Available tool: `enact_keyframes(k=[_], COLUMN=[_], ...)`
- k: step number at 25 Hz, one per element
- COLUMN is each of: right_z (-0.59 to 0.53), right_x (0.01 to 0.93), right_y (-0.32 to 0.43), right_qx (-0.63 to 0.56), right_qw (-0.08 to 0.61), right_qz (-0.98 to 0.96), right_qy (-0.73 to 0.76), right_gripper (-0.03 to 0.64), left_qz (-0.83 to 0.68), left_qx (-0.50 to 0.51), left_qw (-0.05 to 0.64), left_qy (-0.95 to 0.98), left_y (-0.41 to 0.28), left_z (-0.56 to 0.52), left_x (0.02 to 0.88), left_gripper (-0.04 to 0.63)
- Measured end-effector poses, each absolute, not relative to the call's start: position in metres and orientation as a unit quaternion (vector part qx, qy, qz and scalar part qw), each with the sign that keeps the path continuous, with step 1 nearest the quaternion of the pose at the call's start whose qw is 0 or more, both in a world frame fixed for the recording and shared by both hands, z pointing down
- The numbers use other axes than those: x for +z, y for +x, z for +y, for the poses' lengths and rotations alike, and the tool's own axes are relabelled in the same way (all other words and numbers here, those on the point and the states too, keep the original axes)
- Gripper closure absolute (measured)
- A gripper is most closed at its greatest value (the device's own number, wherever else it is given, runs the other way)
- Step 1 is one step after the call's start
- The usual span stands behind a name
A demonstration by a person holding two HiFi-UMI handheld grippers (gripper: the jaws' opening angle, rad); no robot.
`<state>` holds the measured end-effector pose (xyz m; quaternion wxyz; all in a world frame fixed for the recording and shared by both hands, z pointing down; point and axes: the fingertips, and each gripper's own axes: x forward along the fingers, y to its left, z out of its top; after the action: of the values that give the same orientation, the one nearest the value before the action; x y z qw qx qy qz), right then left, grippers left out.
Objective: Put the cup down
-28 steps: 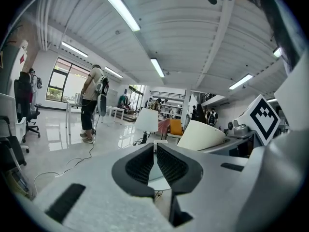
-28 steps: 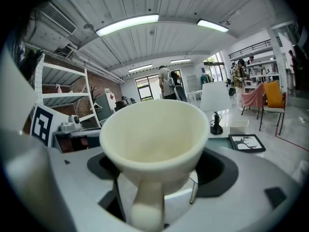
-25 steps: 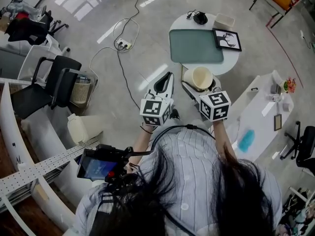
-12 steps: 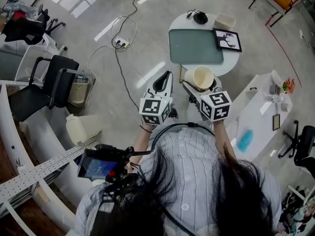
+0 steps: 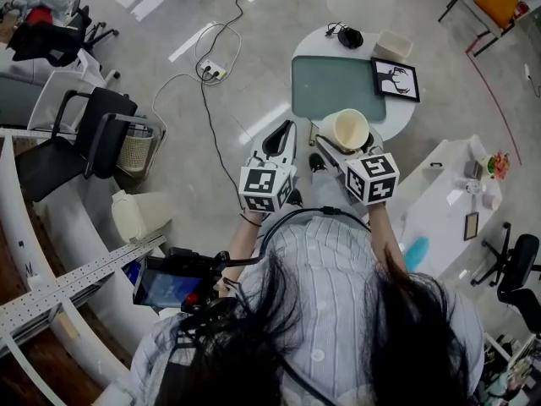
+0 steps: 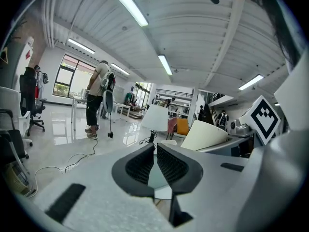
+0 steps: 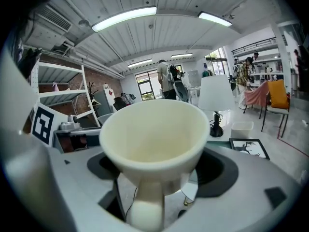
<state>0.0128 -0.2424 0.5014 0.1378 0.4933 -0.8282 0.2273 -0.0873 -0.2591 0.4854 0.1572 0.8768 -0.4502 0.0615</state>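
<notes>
Cup: cream cup point(image 5: 351, 129), held by my R gripper point(image 5: 345, 145). Mouth is up, and from the head view I look straight into it.
R jaws: apart and clamped on the cup's body, one dark pad on each side.
R gripper view: cup point(image 7: 153, 129) fills the mid frame, w/ its handle low and pointing back toward the cam.
Cup position: over the near edge of the round table point(image 5: 311, 45), just beside the green mat point(image 5: 334, 83). Can't tell if the base touches the top.
L gripper point(image 5: 283, 138): beside the R one, left of the table, over the floor and apart from the cup.
L jaws: pressed together, nothing btwn them. In the L gripper view point(image 6: 155, 151) the ribbed pads meet at the tips.
L gripper view, other: cup point(image 6: 205, 135) shows to the right, past the jaws.
Table top: framed b/w pic point(image 5: 395, 79) at the mat's right edge. Small white box point(image 5: 391, 42) sits behind it. Black item w/ cord point(image 5: 347, 35) is at the far rim, can't tell what it is.
Lamp: white-shade lamp point(image 7: 216, 93) stands on the table in the R gripper view.
Floor: power strip point(image 5: 211, 70) w/ cables running off it.
Left of me: black chair point(image 5: 89, 138) w/ a wire basket point(image 5: 135, 155) just beside it.
Far bkgd: a person point(image 6: 96, 100) standing, well apart from the rig.
</notes>
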Motion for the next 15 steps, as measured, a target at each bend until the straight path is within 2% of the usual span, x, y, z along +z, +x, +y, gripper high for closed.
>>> enact_keyframes(k=[15], right_z=[-0.344], right_x=[0.535], right_y=[0.04], right_qx=[0.232], right_qw=[0.177], right_qz=[-0.85], right_qy=[0.439], right_gripper=[0.204], left_qz=[-0.5], left_qx=[0.077], left_qw=[0.175], left_qy=[0.844], left_y=[-0.064], left_z=[-0.335], left_x=[0.503], left_gripper=[0.565])
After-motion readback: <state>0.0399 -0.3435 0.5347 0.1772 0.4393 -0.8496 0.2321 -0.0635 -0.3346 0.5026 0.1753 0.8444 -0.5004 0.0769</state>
